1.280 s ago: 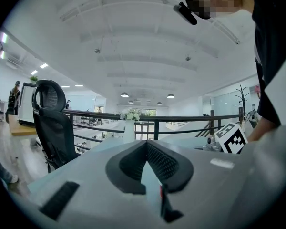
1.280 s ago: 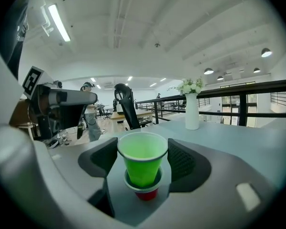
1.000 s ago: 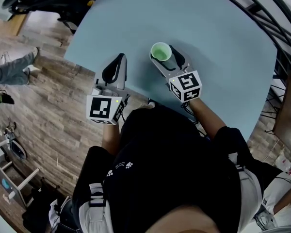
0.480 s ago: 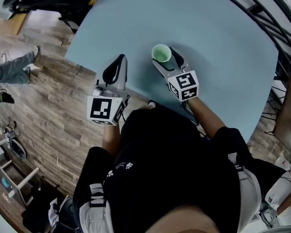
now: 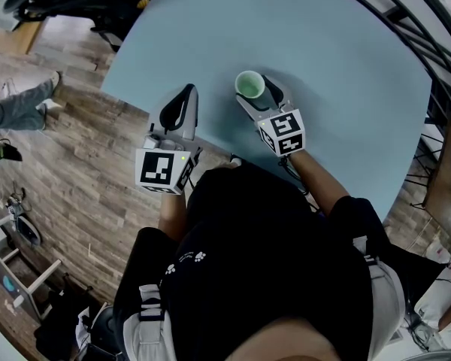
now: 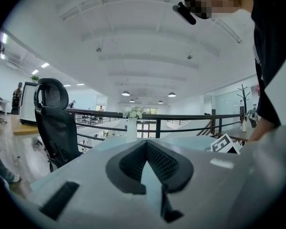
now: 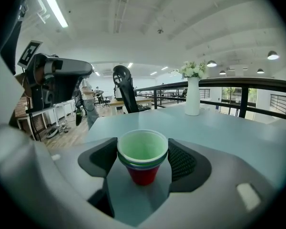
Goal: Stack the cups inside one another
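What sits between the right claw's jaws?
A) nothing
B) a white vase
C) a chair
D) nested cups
D: the right gripper view shows the cups, green on top and red at the bottom, between the jaws of the right claw.

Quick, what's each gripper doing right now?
Left gripper: fingers closed, holding nothing.
Right gripper: closed on the stack of nested cups, green one innermost.
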Demonstrator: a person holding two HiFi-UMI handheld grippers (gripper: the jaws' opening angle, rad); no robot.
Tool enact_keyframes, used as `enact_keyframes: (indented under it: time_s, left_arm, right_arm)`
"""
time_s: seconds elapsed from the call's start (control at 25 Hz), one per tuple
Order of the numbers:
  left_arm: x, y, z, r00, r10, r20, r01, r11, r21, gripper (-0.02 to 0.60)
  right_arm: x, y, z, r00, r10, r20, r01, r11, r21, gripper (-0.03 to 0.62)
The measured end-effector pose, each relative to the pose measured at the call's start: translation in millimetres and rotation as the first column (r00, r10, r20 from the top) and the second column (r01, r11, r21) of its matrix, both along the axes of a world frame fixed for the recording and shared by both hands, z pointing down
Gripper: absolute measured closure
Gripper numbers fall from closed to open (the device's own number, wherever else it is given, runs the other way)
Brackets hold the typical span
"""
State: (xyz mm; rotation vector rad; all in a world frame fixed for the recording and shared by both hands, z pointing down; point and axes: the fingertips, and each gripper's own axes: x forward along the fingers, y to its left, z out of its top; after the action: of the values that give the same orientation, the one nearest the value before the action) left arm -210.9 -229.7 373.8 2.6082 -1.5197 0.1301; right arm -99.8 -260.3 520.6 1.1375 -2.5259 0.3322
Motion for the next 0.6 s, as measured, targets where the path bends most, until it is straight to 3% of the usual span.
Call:
enact_keyframes:
  time_s: [0.6]
  left_arm:
    - [-2.2, -1.2, 6.8, 1.0, 0.009, -0.002, -0.009, 1.0, -0.014, 0.594]
  right_arm:
    - [-3.6, 1.6, -5.6, 1.0, 0.001, 0.011, -0.001, 1.0, 0.013, 0.246]
